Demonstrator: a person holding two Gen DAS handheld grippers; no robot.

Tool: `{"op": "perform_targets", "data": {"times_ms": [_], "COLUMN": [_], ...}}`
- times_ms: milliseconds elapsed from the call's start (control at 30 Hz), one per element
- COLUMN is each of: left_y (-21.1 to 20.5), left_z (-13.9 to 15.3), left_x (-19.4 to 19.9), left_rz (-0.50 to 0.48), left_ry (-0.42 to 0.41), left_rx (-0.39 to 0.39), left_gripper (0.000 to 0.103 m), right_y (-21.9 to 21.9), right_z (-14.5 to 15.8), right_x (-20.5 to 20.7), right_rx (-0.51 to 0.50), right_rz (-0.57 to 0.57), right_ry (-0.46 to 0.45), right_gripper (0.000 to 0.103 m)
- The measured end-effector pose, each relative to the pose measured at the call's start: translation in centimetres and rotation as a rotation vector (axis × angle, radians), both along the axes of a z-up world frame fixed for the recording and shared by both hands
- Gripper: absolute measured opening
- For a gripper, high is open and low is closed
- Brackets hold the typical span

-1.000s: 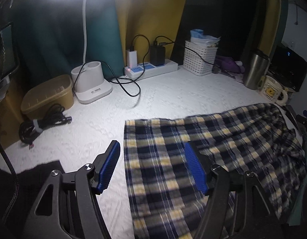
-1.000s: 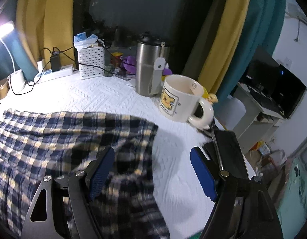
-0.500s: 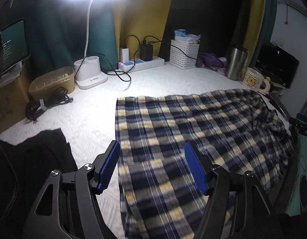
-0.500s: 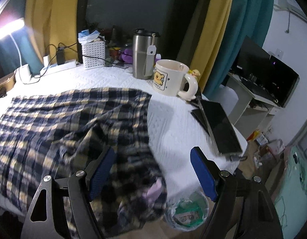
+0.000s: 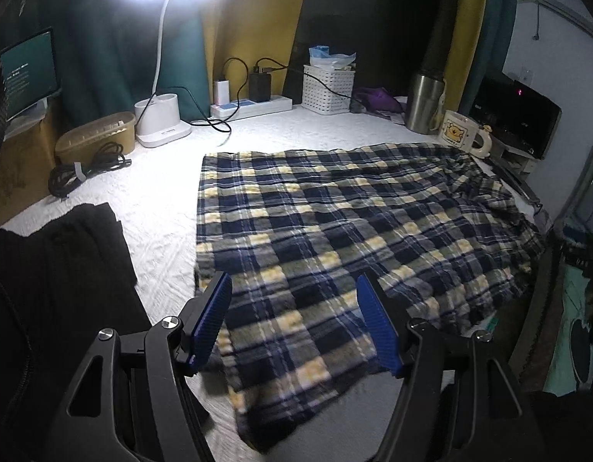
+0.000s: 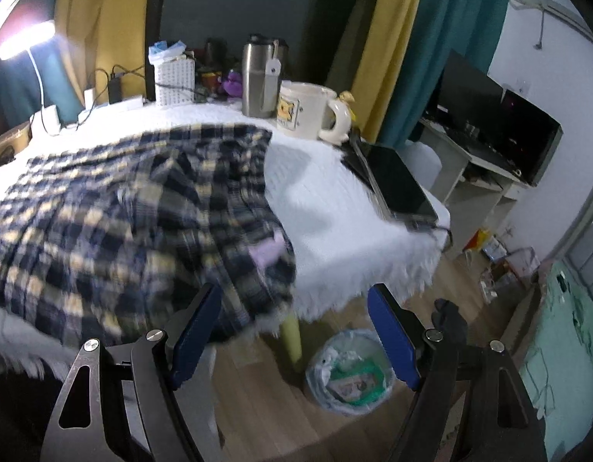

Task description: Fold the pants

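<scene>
While the plaid pants (image 5: 335, 231) lie spread flat across the white tablecloth (image 5: 158, 200), the left claw (image 5: 292, 323) hangs over their near edge, released, with nothing pinched between its blue pads (image 5: 213, 319); the checked cloth runs forward and to the right from it. To the left of that claw lies a dark folded garment (image 5: 61, 269). Far ahead of it stand a lit desk lamp (image 5: 161, 115), a power strip (image 5: 254, 106), a white basket (image 5: 327, 86), a steel tumbler (image 5: 425, 102) and a mug (image 5: 460, 134).

Past the table's corner, the right claw (image 6: 294, 331) also stands released, over open floor, with a lined bin (image 6: 350, 373) on the floor just ahead between its fingers. The pants (image 6: 134, 208) lie ahead and to the left of this claw, their bunched end drooping over the fringed table edge near its left pad (image 6: 194, 333); contact cannot be told through the blur. A dark tablet (image 6: 400, 184) lies ahead and to the right of it.
</scene>
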State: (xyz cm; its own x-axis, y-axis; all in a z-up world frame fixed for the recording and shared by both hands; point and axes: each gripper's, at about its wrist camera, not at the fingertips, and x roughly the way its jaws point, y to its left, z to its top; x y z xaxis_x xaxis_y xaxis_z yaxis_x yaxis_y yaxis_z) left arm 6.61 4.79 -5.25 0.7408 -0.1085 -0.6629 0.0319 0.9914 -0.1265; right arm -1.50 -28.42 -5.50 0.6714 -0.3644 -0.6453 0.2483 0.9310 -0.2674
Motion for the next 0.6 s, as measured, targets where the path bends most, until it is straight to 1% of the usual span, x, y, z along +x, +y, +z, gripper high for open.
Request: {"op": "perform_targets", "data": {"times_ms": [67, 167, 300, 467, 533, 600], "left_y": [-0.5, -1.0, -1.3, -1.3, -1.3, -1.3], "left_z": [-0.1, -0.5, -0.9, -0.9, -0.9, -1.0], "left_x": [-0.3, -0.5, -0.4, -0.4, -0.4, -0.4], "left_rz": [0.0, -0.006, -0.008, -0.011, -0.012, -0.013], "left_ry": [-0.003, 0.006, 0.03, 0.039, 0.039, 0.041], "left_rx": [0.001, 0.005, 0.01, 0.016, 0.014, 0.013], "left_gripper": [0.067, 0.068, 0.068, 0.068, 0.068, 0.068], "right_y": [-0.1, 0.1, 0.9, 2.2, 2.6, 2.9], "right_z": [-0.9, -2.7, -5.4, -8.6, -8.7, -7.9], "right_x": [-0.7, -1.2, -0.7, 0.5, 0.5, 0.2], "right_rx": [-0.001, 0.02, 0.037, 0.025, 0.03, 0.029], "right_rz": [0.001, 0.014, 0.048, 0.08, 0.082, 0.078], "right_ry": [0.013, 0.038, 0.085, 0.146, 0.13, 0.091], "right_gripper": [0.087, 0.087, 0.087, 0.087, 0.087, 0.087]}}
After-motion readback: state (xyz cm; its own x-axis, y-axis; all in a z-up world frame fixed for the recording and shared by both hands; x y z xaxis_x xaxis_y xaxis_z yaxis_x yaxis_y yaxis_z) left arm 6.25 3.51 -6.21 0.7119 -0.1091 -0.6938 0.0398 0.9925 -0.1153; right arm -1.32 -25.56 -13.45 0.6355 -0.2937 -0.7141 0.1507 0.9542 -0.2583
